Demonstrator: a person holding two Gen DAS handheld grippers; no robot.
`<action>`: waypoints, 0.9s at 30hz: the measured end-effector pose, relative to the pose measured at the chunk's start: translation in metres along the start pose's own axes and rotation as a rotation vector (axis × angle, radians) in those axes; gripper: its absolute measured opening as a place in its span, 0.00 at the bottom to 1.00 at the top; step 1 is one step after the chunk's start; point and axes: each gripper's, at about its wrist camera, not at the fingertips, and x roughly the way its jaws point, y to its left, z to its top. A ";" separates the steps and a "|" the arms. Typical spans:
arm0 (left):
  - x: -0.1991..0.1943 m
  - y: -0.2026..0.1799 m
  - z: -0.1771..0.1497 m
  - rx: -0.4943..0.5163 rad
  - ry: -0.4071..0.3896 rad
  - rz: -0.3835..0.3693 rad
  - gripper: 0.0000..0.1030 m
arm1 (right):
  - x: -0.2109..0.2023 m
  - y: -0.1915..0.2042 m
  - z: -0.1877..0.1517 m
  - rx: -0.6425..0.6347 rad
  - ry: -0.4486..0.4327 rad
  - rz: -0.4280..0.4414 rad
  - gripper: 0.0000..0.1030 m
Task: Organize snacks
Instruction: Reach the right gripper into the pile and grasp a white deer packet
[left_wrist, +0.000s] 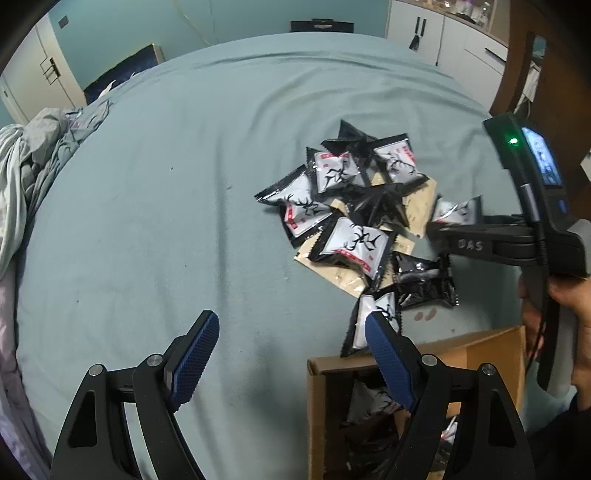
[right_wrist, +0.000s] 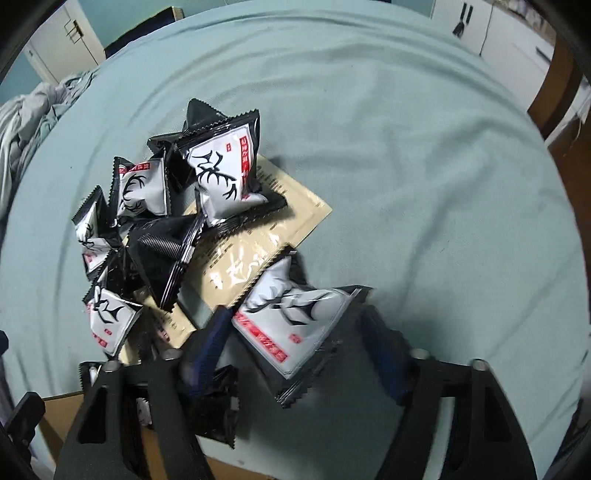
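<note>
A pile of black-and-white snack packets with tan sachets lies on the teal bed sheet; the pile also shows in the right wrist view. A cardboard box with packets inside stands at the near right. My left gripper is open and empty above the sheet, beside the box. My right gripper has its jaws wide around a white snack packet at the pile's near edge; the fingers are blurred. The right gripper also shows in the left wrist view, reaching into the pile.
Crumpled bedding lies at the left edge of the bed. White cabinets stand behind the bed. A wooden door frame is at the far right. A lone packet lies just beyond the box.
</note>
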 end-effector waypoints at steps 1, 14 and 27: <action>0.002 0.002 0.001 -0.009 0.002 0.000 0.80 | -0.001 -0.001 0.000 0.005 -0.007 0.003 0.41; -0.004 0.029 -0.002 -0.110 -0.019 0.037 0.80 | -0.004 -0.055 -0.022 0.262 0.055 0.145 0.14; -0.004 0.028 0.002 -0.125 -0.011 -0.016 0.80 | -0.015 -0.081 -0.018 0.471 -0.067 0.219 0.80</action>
